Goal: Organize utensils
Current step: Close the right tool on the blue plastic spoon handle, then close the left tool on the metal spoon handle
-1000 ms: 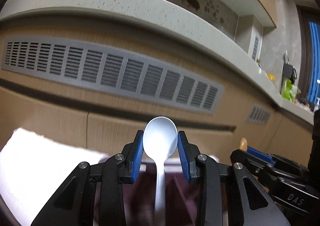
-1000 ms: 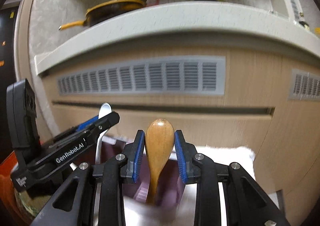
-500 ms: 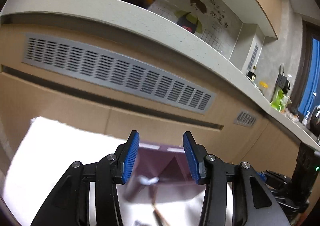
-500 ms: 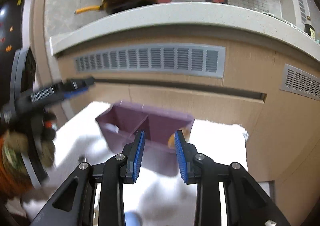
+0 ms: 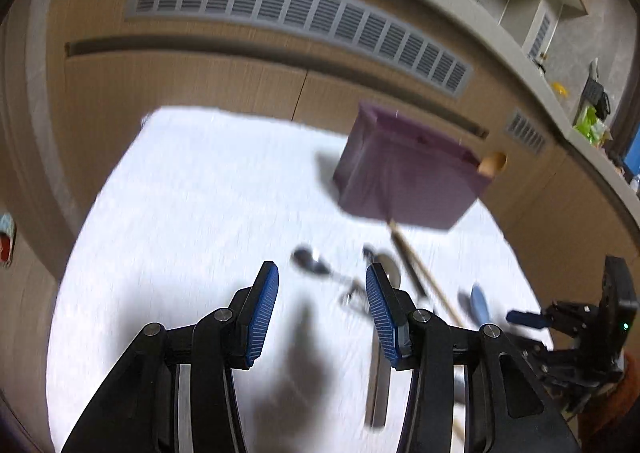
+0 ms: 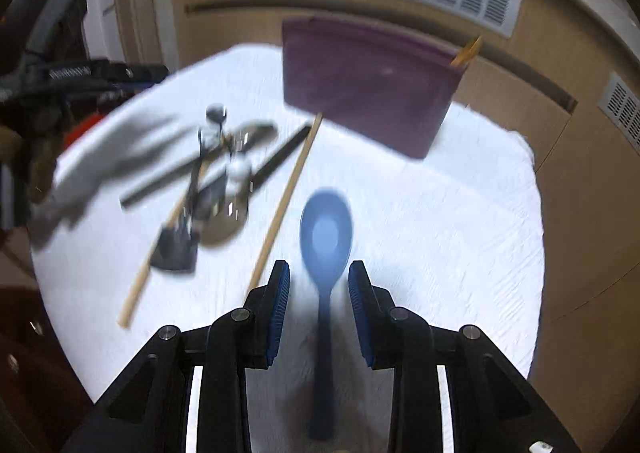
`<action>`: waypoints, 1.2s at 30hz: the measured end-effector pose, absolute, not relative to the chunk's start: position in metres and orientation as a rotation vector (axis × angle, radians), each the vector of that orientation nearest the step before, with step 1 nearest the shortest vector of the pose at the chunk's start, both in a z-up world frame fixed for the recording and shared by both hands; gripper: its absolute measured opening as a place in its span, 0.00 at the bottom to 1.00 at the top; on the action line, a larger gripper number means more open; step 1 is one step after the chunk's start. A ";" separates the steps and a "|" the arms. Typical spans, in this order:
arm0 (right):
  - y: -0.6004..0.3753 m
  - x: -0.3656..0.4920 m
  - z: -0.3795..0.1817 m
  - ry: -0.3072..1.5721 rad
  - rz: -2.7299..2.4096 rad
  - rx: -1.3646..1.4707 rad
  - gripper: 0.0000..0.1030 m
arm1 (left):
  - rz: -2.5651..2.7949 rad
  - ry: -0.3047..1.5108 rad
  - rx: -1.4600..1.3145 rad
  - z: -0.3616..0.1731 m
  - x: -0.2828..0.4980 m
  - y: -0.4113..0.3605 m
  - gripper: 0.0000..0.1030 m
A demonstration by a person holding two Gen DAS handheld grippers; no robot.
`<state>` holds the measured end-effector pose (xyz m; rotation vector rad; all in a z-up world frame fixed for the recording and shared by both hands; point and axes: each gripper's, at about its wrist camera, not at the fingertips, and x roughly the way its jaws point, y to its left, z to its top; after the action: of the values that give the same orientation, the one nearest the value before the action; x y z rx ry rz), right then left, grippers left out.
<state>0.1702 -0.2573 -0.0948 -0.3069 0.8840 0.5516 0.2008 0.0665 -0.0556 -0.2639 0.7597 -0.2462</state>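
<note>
A purple box [image 5: 404, 177] stands on the white cloth [image 5: 192, 221], with a wooden spoon [image 5: 494, 164] poking out at its right corner. In front of the box lie loose utensils: a metal spoon [image 5: 310, 259], wooden chopsticks [image 5: 420, 273] and a blue spoon [image 5: 478, 303]. My left gripper [image 5: 322, 285] hangs open and empty above the cloth, just short of the metal spoon. My right gripper [image 6: 318, 277] is open over the blue spoon [image 6: 326, 237], whose handle lies on the cloth between the fingers, untouched by the pads. The box [image 6: 368, 81] stands beyond it.
A blurred heap of metal and black utensils [image 6: 220, 173] and a long chopstick [image 6: 286, 201] lie left of the blue spoon. Wooden cabinet fronts with a grey vent grille [image 5: 296, 21] rise behind the cloth. The other gripper [image 5: 576, 317] is at the right edge.
The left gripper let go of a white spoon and the right of the wooden spoon at the box. Both then swung back and tilted down over the loose utensils.
</note>
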 end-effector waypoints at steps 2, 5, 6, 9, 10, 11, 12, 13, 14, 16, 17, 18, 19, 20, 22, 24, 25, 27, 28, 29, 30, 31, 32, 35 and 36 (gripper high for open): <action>-0.255 0.173 -0.100 0.902 0.542 -0.320 0.28 | -0.255 0.786 -0.268 -0.063 0.196 0.065 0.45; -0.254 0.185 -0.106 0.933 0.484 -0.331 0.28 | -0.262 0.828 -0.247 -0.072 0.192 0.059 0.45; -0.254 0.191 -0.109 0.949 0.479 -0.315 0.28 | -0.263 0.837 -0.240 -0.074 0.190 0.058 0.45; -0.252 0.202 -0.111 0.956 0.492 -0.241 0.28 | -0.276 0.865 -0.208 -0.079 0.189 0.050 0.45; -0.249 0.207 -0.111 0.952 0.494 -0.225 0.28 | -0.283 0.873 -0.199 -0.080 0.190 0.046 0.45; -0.247 0.210 -0.111 0.949 0.493 -0.219 0.29 | -0.289 0.877 -0.194 -0.081 0.191 0.043 0.45; -0.244 0.213 -0.111 0.947 0.490 -0.215 0.29 | -0.297 0.882 -0.190 -0.081 0.192 0.040 0.45; -0.242 0.217 -0.110 0.945 0.484 -0.207 0.30 | -0.306 0.886 -0.187 -0.081 0.193 0.036 0.45; -0.240 0.219 -0.110 0.944 0.480 -0.203 0.29 | -0.314 0.890 -0.182 -0.081 0.194 0.032 0.45; -0.240 0.221 -0.109 0.937 0.468 -0.193 0.29 | -0.326 0.899 -0.168 -0.080 0.196 0.023 0.45; -0.241 0.220 -0.109 0.931 0.461 -0.186 0.28 | -0.331 0.905 -0.161 -0.080 0.197 0.020 0.45; -0.242 0.219 -0.108 0.921 0.454 -0.177 0.28 | -0.335 0.911 -0.154 -0.080 0.198 0.016 0.45; -0.245 0.217 -0.106 0.907 0.447 -0.162 0.28 | -0.340 0.918 -0.145 -0.080 0.198 0.012 0.45; -0.248 0.216 -0.104 0.897 0.439 -0.150 0.28 | -0.347 0.920 -0.137 -0.080 0.199 0.008 0.45; -0.257 0.213 -0.100 0.875 0.414 -0.124 0.28 | -0.371 0.918 -0.110 -0.079 0.199 -0.002 0.45; -0.266 0.209 -0.098 0.864 0.398 -0.102 0.28 | -0.393 0.910 -0.074 -0.076 0.201 -0.012 0.45; -0.270 0.208 -0.098 0.861 0.391 -0.090 0.28 | -0.404 0.905 -0.060 -0.075 0.202 -0.016 0.45; -0.276 0.204 -0.097 0.855 0.384 -0.068 0.28 | -0.435 0.892 -0.030 -0.071 0.206 -0.027 0.45; -0.278 0.202 -0.097 0.849 0.382 -0.056 0.28 | -0.448 0.889 -0.018 -0.069 0.207 -0.031 0.45; -0.280 0.201 -0.097 0.843 0.380 -0.044 0.28 | -0.462 0.888 0.003 -0.068 0.209 -0.037 0.45; -0.282 0.199 -0.097 0.839 0.380 -0.033 0.28 | -0.467 0.890 0.017 -0.067 0.210 -0.040 0.45; -0.284 0.198 -0.097 0.839 0.378 -0.019 0.28 | -0.468 0.896 0.029 -0.067 0.211 -0.044 0.45; -0.286 0.198 -0.097 0.839 0.376 -0.010 0.28 | -0.462 0.901 0.034 -0.068 0.213 -0.045 0.45; -0.290 0.199 -0.098 0.835 0.371 0.013 0.28 | -0.417 0.906 0.020 -0.069 0.218 -0.042 0.45; -0.290 0.199 -0.098 0.833 0.374 0.017 0.28 | -0.401 0.911 0.011 -0.070 0.223 -0.040 0.45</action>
<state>0.1993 -0.2902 -0.0977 0.0167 0.8334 0.3744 0.2226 -0.0396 -0.0696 0.0109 0.9112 -0.4013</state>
